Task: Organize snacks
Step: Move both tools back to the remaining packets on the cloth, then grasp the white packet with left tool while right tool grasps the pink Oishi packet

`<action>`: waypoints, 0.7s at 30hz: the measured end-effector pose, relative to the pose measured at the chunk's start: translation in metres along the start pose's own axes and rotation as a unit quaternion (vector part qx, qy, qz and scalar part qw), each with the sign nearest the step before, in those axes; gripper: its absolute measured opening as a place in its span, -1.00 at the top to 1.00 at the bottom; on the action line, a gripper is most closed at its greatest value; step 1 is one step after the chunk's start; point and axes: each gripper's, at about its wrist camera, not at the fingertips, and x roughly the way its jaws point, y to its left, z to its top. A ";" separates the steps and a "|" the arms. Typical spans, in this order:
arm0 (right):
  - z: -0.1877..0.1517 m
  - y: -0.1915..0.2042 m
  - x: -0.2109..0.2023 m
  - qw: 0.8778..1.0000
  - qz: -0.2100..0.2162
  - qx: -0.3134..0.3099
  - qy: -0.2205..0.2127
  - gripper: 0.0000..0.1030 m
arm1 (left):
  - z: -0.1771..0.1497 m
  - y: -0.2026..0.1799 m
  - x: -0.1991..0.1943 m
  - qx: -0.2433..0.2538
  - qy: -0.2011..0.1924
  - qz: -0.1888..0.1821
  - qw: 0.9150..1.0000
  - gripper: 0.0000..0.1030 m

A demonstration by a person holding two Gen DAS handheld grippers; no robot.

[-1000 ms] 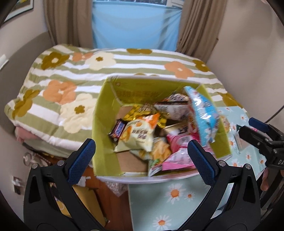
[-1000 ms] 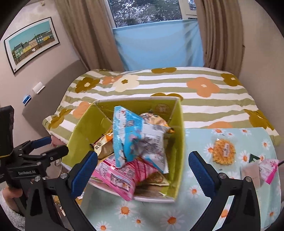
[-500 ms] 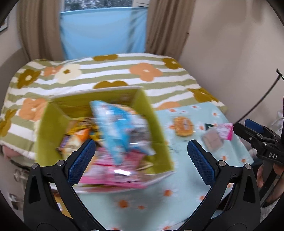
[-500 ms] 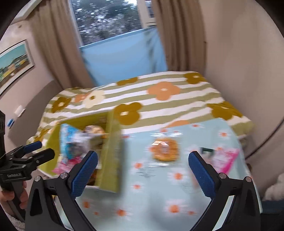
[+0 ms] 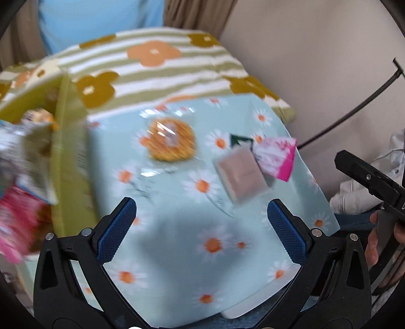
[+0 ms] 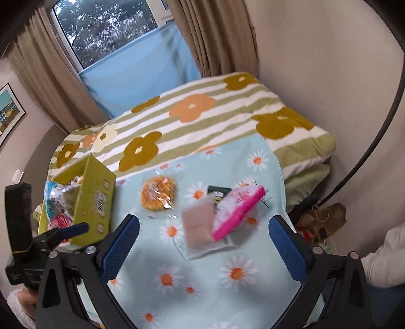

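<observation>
A green cardboard box [image 6: 95, 200] full of snack packets stands at the left of the daisy-print table; it also shows in the left wrist view [image 5: 69, 162]. Loose on the table lie a round orange snack in clear wrap [image 5: 171, 143] [image 6: 158, 193], a brown flat packet [image 5: 240, 174] [image 6: 198, 226], a pink packet [image 5: 277, 158] [image 6: 238, 208] and a dark green packet [image 6: 219, 191] partly under them. My left gripper [image 5: 202, 235] is open and empty above the table. My right gripper [image 6: 202, 249] is open and empty, just in front of the brown and pink packets.
A bed with a striped flower quilt [image 6: 202, 116] lies beyond the table. A wall and a black cable [image 6: 374, 141] are on the right, and a brown paper bag [image 6: 322, 220] sits on the floor. Curtains and a window [image 6: 106, 22] are behind.
Both grippers have swung right, away from the green box and towards the loose packets on the table. Both stayed open.
</observation>
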 end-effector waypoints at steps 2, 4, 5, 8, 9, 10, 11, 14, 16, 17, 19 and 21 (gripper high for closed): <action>0.001 -0.014 0.013 1.000 0.022 -0.001 0.017 -0.98 | -0.003 -0.013 0.017 -0.002 0.011 0.001 1.000 -0.99; 0.002 -0.021 0.025 0.999 0.035 -0.005 0.029 -0.97 | -0.005 -0.023 0.031 -0.003 0.020 0.006 1.000 -0.99; 0.003 -0.024 0.033 0.999 0.038 -0.007 0.037 -0.97 | -0.005 -0.027 0.038 -0.004 0.025 0.007 1.000 -0.99; 0.003 -0.031 0.057 0.997 0.052 0.000 0.058 -0.96 | -0.007 -0.033 0.054 -0.009 0.034 0.007 0.999 -0.99; 0.003 -0.033 0.064 0.996 0.055 0.004 0.063 -0.93 | -0.007 -0.034 0.060 -0.011 0.038 0.005 0.999 -0.99; 0.003 -0.036 0.072 0.996 0.058 0.009 0.069 -0.90 | -0.007 -0.035 0.069 -0.010 0.043 0.003 0.999 -0.99; 0.003 -0.038 0.080 0.995 0.060 0.013 0.076 -0.88 | -0.006 -0.037 0.076 -0.009 0.047 0.001 0.999 -0.99; 0.005 -0.045 0.102 0.994 0.062 0.022 0.089 -0.71 | -0.003 -0.043 0.097 0.004 0.055 -0.002 0.998 -0.99; 0.007 -0.049 0.115 0.993 0.061 0.026 0.098 -0.63 | 0.001 -0.045 0.106 0.011 0.059 -0.001 0.998 -0.99; 0.008 -0.050 0.120 0.993 0.060 0.027 0.101 -0.62 | 0.003 -0.047 0.110 0.013 0.059 -0.002 0.998 -0.99; 0.009 -0.053 0.130 0.992 0.056 0.030 0.107 -0.46 | 0.006 -0.047 0.116 0.015 0.060 -0.006 0.998 -0.99; 0.008 -0.055 0.139 0.991 0.051 0.032 0.120 -0.39 | 0.007 -0.048 0.120 0.015 0.065 -0.008 0.998 -0.99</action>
